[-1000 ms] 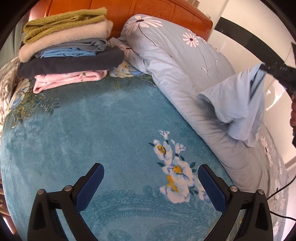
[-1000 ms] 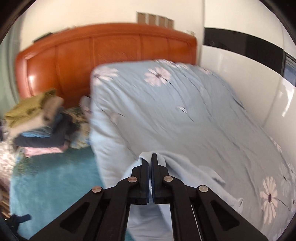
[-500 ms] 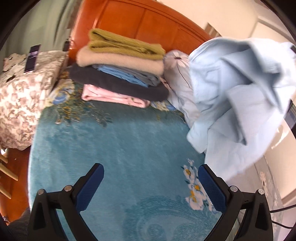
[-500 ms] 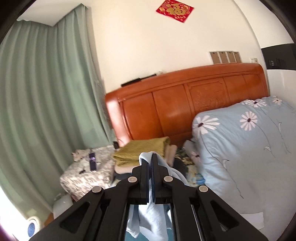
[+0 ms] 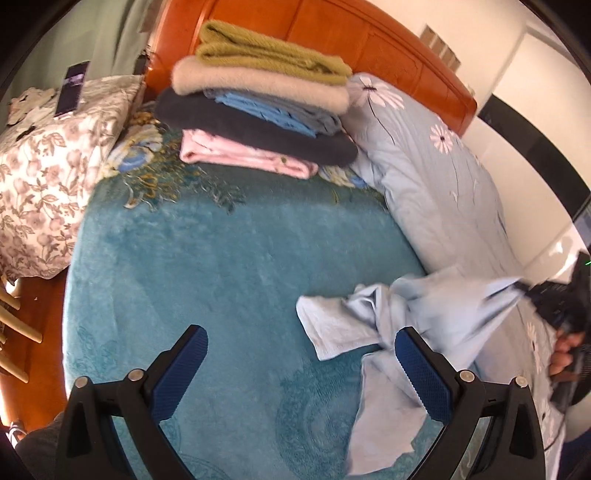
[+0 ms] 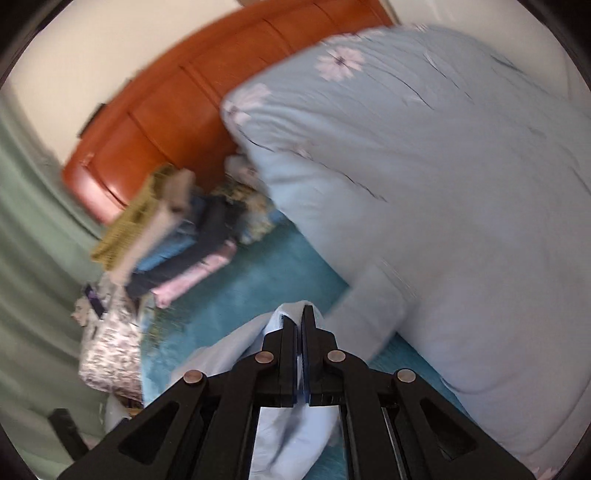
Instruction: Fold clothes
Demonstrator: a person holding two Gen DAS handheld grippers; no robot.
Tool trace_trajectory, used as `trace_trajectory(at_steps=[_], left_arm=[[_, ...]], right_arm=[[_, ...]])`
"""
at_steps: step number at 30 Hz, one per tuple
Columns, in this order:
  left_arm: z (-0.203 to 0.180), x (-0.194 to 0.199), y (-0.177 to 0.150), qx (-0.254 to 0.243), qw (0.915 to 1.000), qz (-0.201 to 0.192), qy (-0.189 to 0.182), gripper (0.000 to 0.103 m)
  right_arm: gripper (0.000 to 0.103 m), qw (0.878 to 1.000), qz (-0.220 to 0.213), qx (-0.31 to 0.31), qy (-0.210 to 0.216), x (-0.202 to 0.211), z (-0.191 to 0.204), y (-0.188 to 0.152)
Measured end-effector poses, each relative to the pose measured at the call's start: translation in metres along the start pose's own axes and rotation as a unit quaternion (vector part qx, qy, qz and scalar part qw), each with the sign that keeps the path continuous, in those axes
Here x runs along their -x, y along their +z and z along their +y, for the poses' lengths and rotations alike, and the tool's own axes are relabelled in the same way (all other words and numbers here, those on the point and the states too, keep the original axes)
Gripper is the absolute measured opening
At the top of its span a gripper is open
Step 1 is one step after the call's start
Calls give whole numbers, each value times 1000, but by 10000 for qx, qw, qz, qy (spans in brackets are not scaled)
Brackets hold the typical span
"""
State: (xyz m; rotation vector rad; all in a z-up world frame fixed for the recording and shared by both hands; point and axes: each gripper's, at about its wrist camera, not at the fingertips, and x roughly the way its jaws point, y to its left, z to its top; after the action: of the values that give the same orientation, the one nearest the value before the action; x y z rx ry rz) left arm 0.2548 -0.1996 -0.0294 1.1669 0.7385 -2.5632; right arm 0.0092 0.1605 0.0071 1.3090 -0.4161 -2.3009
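Pinching the limp, light pale-blue shirt [image 5: 413, 317] in our right tool [image 6: 302, 314], left tool [image 5: 301, 365] spread; we'd grab its flat sleeve edge next.

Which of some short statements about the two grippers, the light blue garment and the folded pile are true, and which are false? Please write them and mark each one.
1. The right gripper is shut on the light blue garment. True.
2. The left gripper holds a corner of the garment. False: its jaws stand wide open and empty above the teal blanket.
3. The garment lies crumpled, partly on the blanket. True.
4. The folded pile has a pink piece on top. False: the pink piece is at the bottom; an olive knit is on top.
5. The pile stands near the wooden headboard. True.
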Motion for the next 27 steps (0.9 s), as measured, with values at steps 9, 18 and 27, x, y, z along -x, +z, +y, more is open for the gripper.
trace_trajectory(at_steps=[9, 18, 27], left_arm=[[-32, -41, -9, -472, 9978, 456, 1, 103], [-43, -82, -9, -668, 9940, 857, 128, 103], [-59, -136, -12, -1266, 9829, 1291, 339, 103]], right_arm=[[2, 9880, 533, -752, -1239, -37, -110, -31], [35, 9818, 609, 210, -1788, -24, -90, -43], [46, 9762, 866, 1708, -1018, -40, -7, -77]])
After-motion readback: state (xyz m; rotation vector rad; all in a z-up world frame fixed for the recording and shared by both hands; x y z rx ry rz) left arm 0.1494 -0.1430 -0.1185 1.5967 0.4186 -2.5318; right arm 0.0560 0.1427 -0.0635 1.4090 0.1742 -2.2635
